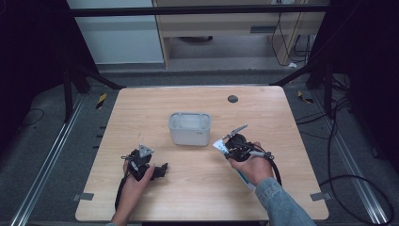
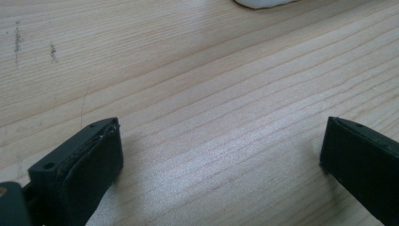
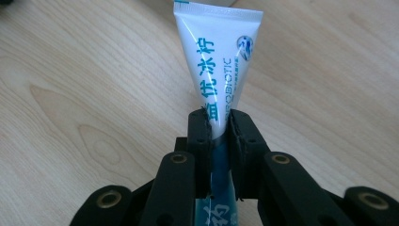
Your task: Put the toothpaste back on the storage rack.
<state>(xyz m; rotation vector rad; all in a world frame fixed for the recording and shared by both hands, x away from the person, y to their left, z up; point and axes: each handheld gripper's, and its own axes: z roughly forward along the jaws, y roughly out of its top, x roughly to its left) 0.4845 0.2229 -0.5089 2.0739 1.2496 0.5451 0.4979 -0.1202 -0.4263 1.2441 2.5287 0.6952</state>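
Note:
A white and teal toothpaste tube (image 3: 217, 70) is clamped between the jaws of my right gripper (image 3: 218, 123), its flat crimped end pointing away. From above, the tube (image 1: 220, 146) sticks out toward a white rectangular tub (image 1: 189, 128) at the table's middle, and my right gripper (image 1: 229, 150) sits just right of that tub. My left gripper (image 1: 162, 170) lies low at the front left, jaws spread wide over bare wood (image 2: 221, 155) with nothing between them.
The wooden table (image 1: 141, 108) has a small dark round cap (image 1: 232, 99) near its far edge. A curved white edge of the tub (image 2: 263, 3) shows at the top of the left gripper view. Cables trail on the floor at the right.

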